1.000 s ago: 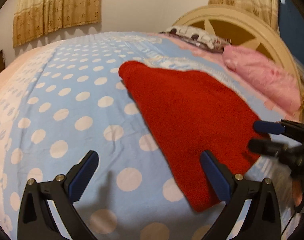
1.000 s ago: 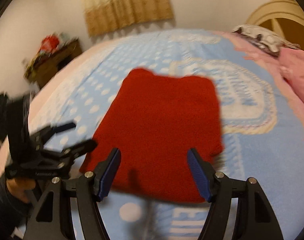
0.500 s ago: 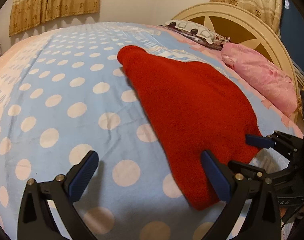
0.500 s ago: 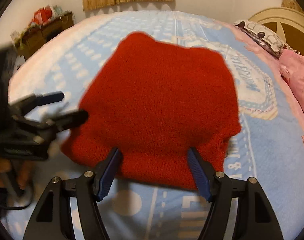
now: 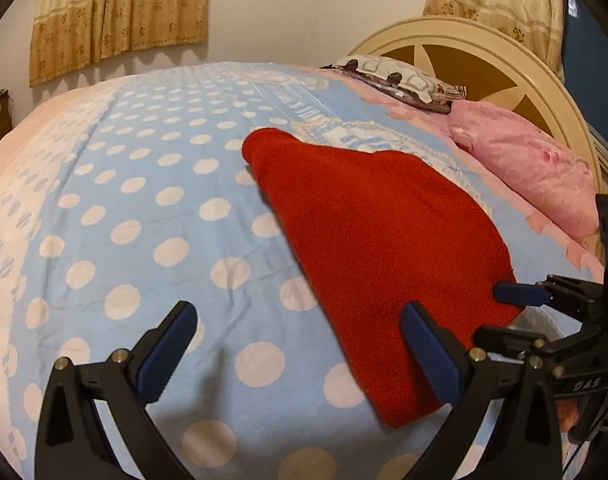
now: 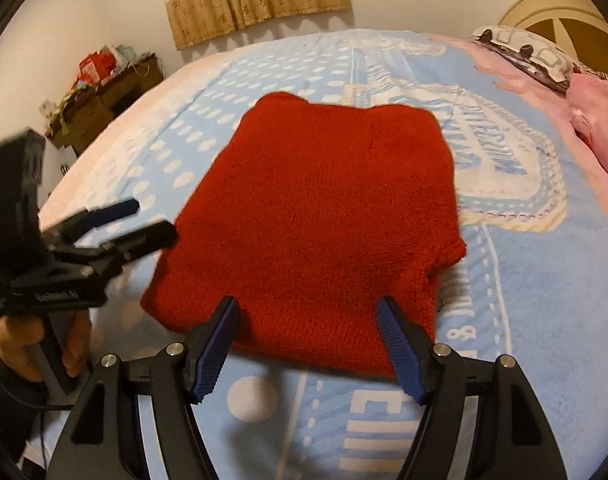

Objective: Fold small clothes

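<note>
From my left wrist view, my left gripper [image 5: 296, 344] is spread wide and holds nothing, hovering over the polka-dot bedspread [image 5: 144, 216]. The red knit garment [image 5: 380, 240] lies flat on the bed, running from about 12 o'clock down to 4 o'clock of my fingers, and its near corner passes under my right-hand finger. My right gripper [image 5: 504, 312] comes in at 3 o'clock, spread open at the garment's near edge; I cannot tell whether it touches the knit. A pink pillow [image 5: 528, 168] sits at 2 o'clock against the headboard [image 5: 504, 60].

From my right wrist view, my right gripper [image 6: 308, 344] is released and empty, with the near hem of the red knit garment [image 6: 324, 208] lying between its fingers. My left gripper [image 6: 144, 224] is at 9 o'clock, open too, just beside the garment's left edge.

I judge the knit to be light, soft and limp, thick enough to give a good bite, not slippery and not fragile. It will sag and stretch if lifted by one point, so I would pinch both near corners of the hem, one per gripper, and carry them over together.
</note>
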{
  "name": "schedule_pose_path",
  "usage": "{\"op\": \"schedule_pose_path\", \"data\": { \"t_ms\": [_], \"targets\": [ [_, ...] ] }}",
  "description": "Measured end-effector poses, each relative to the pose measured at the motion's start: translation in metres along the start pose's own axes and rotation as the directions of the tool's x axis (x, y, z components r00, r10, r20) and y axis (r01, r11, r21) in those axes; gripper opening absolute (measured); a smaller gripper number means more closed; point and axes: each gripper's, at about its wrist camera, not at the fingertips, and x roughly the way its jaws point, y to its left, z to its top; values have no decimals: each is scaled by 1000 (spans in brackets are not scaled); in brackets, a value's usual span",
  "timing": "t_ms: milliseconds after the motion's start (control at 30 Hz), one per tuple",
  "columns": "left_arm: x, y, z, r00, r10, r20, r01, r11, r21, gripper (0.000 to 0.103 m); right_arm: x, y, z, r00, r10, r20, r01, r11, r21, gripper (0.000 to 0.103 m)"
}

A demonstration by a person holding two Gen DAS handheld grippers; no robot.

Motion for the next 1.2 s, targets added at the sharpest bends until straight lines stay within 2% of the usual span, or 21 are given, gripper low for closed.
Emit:
{"op": "schedule_pose_path", "data": {
  "t_ms": [67, 133, 233, 300, 367, 500, 633, 700, 767, 867, 1033, 1200],
  "targets": [
    [0, -2, 6, 1000, 7, -13, -6, 1000, 14, 103, -1, 3, 2, 1000, -4, -6, 4, 1000, -21, 72],
    [-2, -4, 10, 1000, 20, -16, -20, 999, 32, 103, -15, -3, 10, 999, 27, 34, -27, 1000, -4, 72],
    [-3, -3, 10, 1000, -12, -25, 13, 1000, 17, 103, -35, -38, 28, 990, 92, 106, -106, 986, 132, 72],
    [3, -4, 6, 999, -30, -44, 30, 1000, -3, 103, -34, -63, 40, 988, 93, 125, -117, 972, 202, 72],
    [11, -5, 0, 997, -43, -65, 41, 999, -24, 103, -23, -81, 49, 991, 86, 105, -109, 964, 242, 72],
    [17, -2, -3, 995, -63, -79, 58, 997, -57, 103, 10, -109, 59, 983, 180, 46, -185, 923, 337, 72],
    [20, -3, -3, 994, -77, -80, 71, 995, -73, 103, 32, -128, 66, 961, 263, 80, -273, 876, 398, 72],
    [19, -4, -2, 992, -109, -70, 103, 991, -82, 103, 44, -138, 70, 954, 284, 99, -298, 853, 428, 72],
    [19, -7, -1, 989, -136, -62, 131, 988, -81, 103, 53, -145, 74, 948, 300, 110, -317, 836, 448, 72],
    [26, -12, 0, 988, -133, -84, 128, 990, -55, 103, 71, -150, 78, 933, 347, 94, -349, 812, 468, 72],
    [43, -7, -1, 977, -176, -123, 163, 981, -104, 103, 90, -145, 89, 916, 396, 69, -386, 817, 429, 72],
    [43, -10, -2, 979, -166, -116, 157, 984, -84, 103, 103, -138, 99, 908, 411, 78, -405, 818, 409, 72]
  ]
}}
